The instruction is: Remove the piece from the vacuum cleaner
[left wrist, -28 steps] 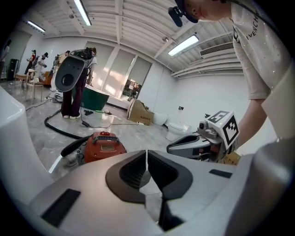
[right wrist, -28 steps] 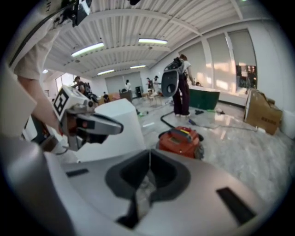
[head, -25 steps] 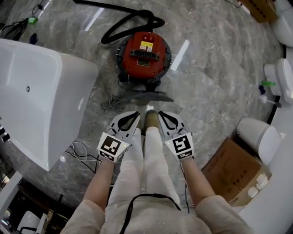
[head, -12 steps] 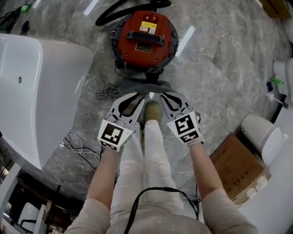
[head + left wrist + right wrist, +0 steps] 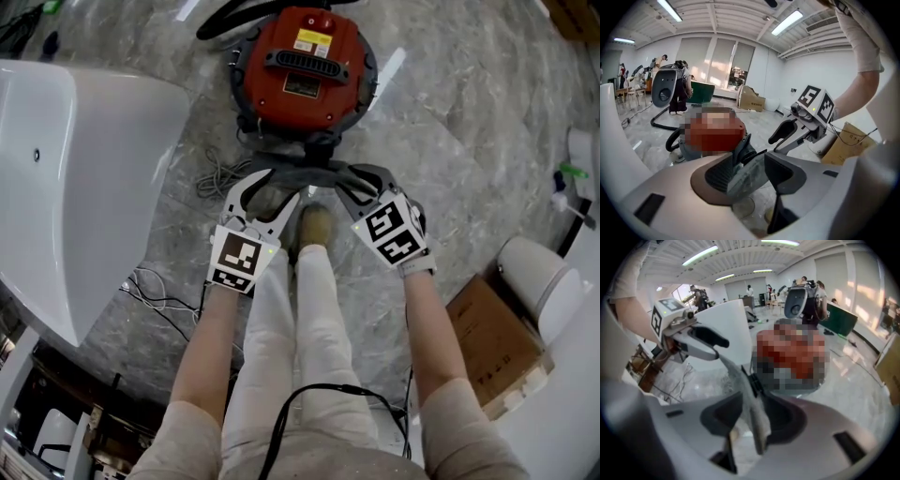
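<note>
Piece: flat grey floor nozzle, lying crosswise on the floor just ahead of the left claw and the right claw. Its neck runs on into the base of the vacuum cleaner. Not yet off, by the look of it.
Left claw: jaws opening. The nozzle's left end stands between them and the pads are not clamped on it.
Right claw: jaws opening too. The nozzle's thin right edge sits in the gap, with clear space either side.
Why one claw per end: my reading is that the piece is wide, so a hold at each end would let it be drawn straight off the neck rather than twisted.
Why spread now: likely to make room to straddle the nozzle before closing. No grip is made yet.
Vacuum cleaner: red drum just beyond the nozzle, straight ahead of both claws. A black hose leaves its far side.
Floor: glossy stone. The drum may slide toward the claws under a pull.
Shoe: between the claws and just behind them, close to the nozzle, maybe there to steady it.
Cord: loose tangle just left of the left claw, clear of the jaws.
Bathtub: well to the left of the left claw.
Cardboard box: right of and behind the right claw, well apart.
</note>
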Available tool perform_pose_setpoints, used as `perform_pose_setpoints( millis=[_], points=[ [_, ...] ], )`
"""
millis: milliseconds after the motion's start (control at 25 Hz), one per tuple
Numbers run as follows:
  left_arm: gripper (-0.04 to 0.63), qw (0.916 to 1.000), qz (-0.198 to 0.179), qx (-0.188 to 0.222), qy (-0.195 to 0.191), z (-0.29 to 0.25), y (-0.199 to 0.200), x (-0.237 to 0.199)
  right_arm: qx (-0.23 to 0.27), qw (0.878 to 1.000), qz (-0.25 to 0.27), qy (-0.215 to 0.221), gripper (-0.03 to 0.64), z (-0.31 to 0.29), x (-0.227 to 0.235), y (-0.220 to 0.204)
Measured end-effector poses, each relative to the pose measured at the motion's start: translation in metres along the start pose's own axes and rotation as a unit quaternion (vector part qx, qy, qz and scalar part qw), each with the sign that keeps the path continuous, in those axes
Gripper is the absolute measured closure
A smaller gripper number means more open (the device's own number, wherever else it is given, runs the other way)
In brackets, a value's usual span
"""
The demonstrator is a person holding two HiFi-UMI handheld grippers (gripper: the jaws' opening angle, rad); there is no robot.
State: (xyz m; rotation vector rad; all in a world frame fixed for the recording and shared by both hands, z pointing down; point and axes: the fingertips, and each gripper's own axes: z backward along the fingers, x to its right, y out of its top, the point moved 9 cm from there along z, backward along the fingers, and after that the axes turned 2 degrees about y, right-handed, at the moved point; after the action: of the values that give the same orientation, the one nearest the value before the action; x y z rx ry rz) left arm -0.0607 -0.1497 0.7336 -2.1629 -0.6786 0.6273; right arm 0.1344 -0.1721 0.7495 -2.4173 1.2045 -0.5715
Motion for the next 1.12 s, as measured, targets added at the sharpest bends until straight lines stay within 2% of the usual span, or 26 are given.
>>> perform_pose_setpoints(
  millis=[120,400,520,640,880,960,1120],
  points=[
    [0.377,0.9993,-0.015,-0.028,0.02,-0.008,-0.01,-0.003,-0.029,0.999,0.03,0.02,0.449,-0.013,0.001,-0.001],
    [0.36,0.9954,-0.026,-0.073,0.057,-0.012,-0.042,-0.002,-0.055,0.995,0.077,0.034,0.446,-0.038,-0.005,0.003],
    [0.359,0.994,-0.036,-0.081,0.064,-0.013,-0.046,0.002,-0.058,0.994,0.092,0.025,0.446,-0.042,-0.007,0.004],
    [0.36,0.9946,-0.025,-0.075,0.068,-0.015,-0.046,0.002,-0.064,0.992,0.11,0.017,0.448,-0.044,-0.009,0.006],
    [0.359,0.9957,0.004,-0.063,0.068,-0.014,-0.047,-0.003,-0.058,0.99,0.132,-0.007,0.494,-0.043,-0.014,0.004],
    [0.359,0.9958,0.005,-0.062,0.068,-0.013,-0.047,-0.004,-0.055,0.987,0.148,-0.019,0.539,-0.042,-0.017,0.003],
    [0.359,0.9954,0.004,-0.066,0.07,-0.01,-0.05,-0.003,-0.051,0.983,0.17,-0.035,0.568,-0.04,-0.027,0.0]
  ],
)
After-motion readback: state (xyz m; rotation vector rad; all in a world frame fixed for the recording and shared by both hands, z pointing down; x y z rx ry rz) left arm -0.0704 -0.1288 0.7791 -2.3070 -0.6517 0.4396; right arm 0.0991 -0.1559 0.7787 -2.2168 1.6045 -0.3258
